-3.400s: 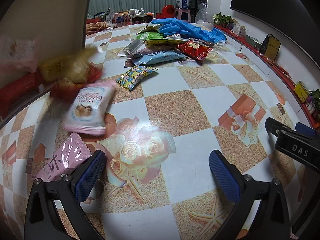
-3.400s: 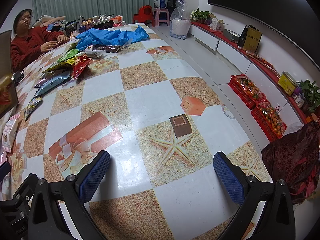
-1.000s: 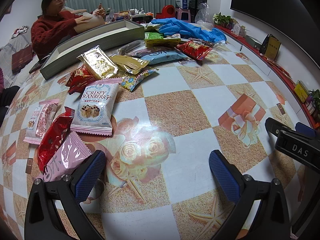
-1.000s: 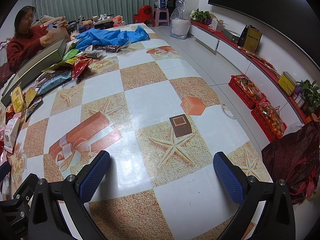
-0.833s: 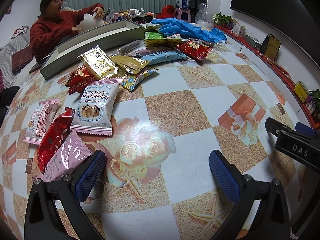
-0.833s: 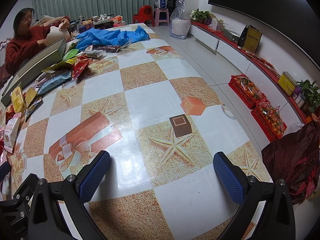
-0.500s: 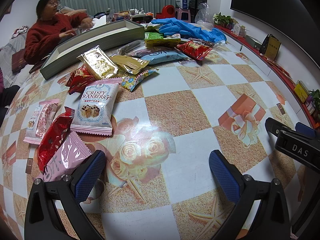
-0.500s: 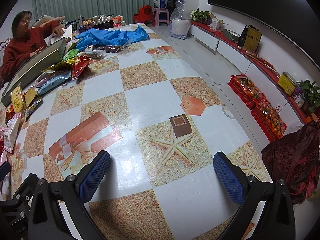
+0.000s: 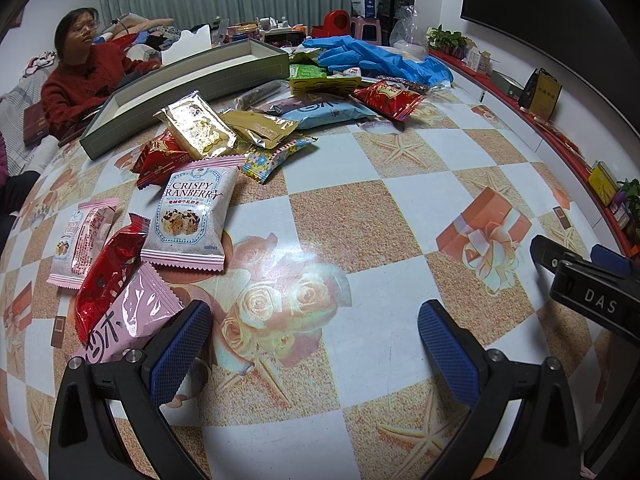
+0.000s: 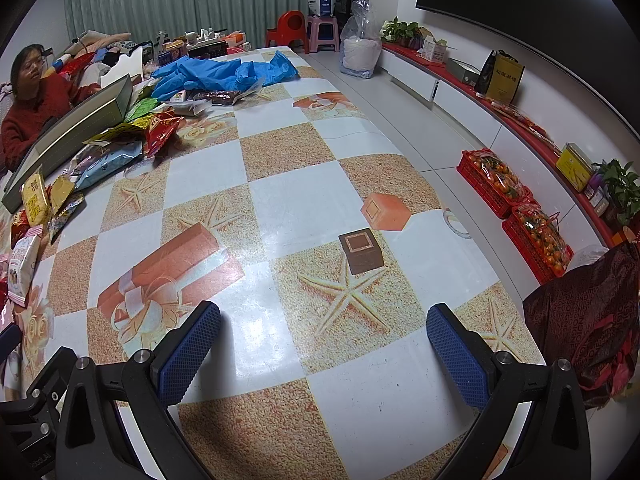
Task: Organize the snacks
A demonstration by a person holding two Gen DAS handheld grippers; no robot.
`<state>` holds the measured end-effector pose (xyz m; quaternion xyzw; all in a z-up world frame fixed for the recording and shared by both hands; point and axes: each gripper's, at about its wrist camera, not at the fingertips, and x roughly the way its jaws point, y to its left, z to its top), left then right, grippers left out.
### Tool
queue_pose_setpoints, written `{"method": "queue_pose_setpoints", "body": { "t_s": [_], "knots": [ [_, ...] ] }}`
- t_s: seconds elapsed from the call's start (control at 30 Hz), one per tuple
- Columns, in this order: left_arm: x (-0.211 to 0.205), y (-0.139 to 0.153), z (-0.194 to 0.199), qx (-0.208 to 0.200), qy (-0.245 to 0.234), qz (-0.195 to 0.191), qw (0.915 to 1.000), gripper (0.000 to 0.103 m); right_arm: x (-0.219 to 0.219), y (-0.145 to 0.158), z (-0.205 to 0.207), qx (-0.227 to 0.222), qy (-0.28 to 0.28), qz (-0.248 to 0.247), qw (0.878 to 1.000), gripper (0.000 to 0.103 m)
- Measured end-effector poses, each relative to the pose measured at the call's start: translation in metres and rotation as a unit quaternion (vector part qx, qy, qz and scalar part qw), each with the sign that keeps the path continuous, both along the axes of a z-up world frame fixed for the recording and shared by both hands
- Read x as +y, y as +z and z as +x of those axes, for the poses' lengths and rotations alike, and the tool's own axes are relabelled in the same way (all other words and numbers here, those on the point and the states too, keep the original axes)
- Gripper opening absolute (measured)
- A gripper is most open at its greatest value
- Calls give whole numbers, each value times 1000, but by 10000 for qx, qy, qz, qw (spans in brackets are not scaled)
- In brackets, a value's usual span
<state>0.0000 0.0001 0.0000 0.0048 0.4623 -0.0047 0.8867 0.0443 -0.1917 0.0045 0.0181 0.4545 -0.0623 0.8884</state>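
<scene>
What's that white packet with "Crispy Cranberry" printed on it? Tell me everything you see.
The cranberry packet is a sealed, puffy, glossy wrapper, white with pink crimped ends and a picture of nutty snack squares. It lies flat, face up on the table, its top edge touching a red packet and its lower corner overlapping another red wrapper.

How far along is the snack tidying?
Barely begun. Nothing looks sorted: the box appears empty, and packets such as the Crispy Cranberry bag, the gold one and the pink one lie loose on the table. Nothing is in hand: the left tool and the right tool are both open and empty. All the sorting is left.
</scene>
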Motion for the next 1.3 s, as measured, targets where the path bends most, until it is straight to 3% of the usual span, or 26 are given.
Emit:
{"method": "queue_pose_setpoints", "body": {
  "t_s": [0.7,0.73,0.77,0.83,0.87,0.93,1.0,1.07,1.13,1.2,1.27,1.3],
  "knots": [
    [0,0,-3,55,-18,33,10000,103,0,0,0,-13,-1,22,10000,103],
    [-1,1,-2,174,-241,9,9996,103,0,0,0,18,-165,81,9998,103],
    [-5,2,-3,306,-847,18,9959,103,1,0,-8,47,-925,152,9956,103],
    [-11,3,-13,605,-2038,98,9771,103,9,0,-39,120,-2501,233,9679,103],
    [-12,7,-26,804,-2508,209,9645,103,15,0,-57,269,-2828,266,9584,103],
    [-6,18,-50,1080,-3252,491,9382,103,28,1,-79,412,-2313,518,9706,103],
    [14,40,-73,1096,-3966,510,9100,103,50,4,-114,491,-1659,860,9812,103],
    [49,74,-94,835,-4633,417,8813,103,71,18,-166,482,-1912,1219,9728,103],
    [91,108,-105,666,-5208,199,8509,103,93,39,-222,257,-2449,1944,9495,103],
    [136,137,-102,811,-5633,59,8223,103,122,72,-274,136,-3091,2491,9177,103],
    [168,159,-87,1060,-5861,11,8033,103,171,114,-322,-41,-3681,2806,8864,103],
    [185,171,-79,1180,-5964,-13,7940,103,195,136,-336,-163,-3896,2742,8791,103]
  ]
}}
